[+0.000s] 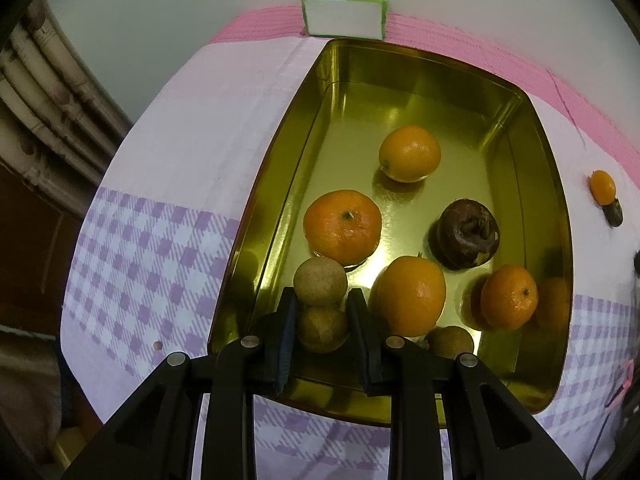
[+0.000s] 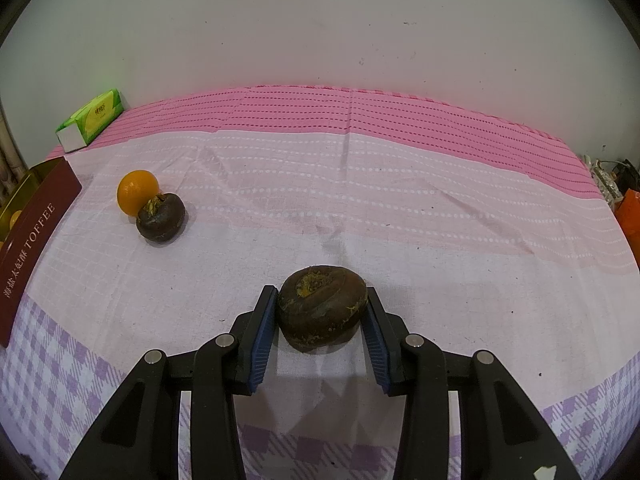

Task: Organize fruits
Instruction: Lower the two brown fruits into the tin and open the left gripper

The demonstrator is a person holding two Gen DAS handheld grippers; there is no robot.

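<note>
A plain white wall (image 2: 320, 20) stands behind the table. A tablecloth (image 2: 400, 200) covers the table: pink stripes along the far edge, pale pink across the middle, purple checks at the near edge. Pipes (image 1: 40, 92) run down the left side.

1. The tin (image 1: 516, 128) is glossy gold metal inside, mirroring the fruit.
2. The tablecloth (image 2: 360, 184) is matt woven cloth.
3. The oranges (image 1: 342, 226) have shiny, dimpled peel.
4. The brown fruit (image 2: 322, 308) looks dull and rough.

The left gripper (image 1: 322, 300) points steeply down, jaws clamped; the right gripper (image 2: 322, 304) angles down, jaws gripping.
</note>
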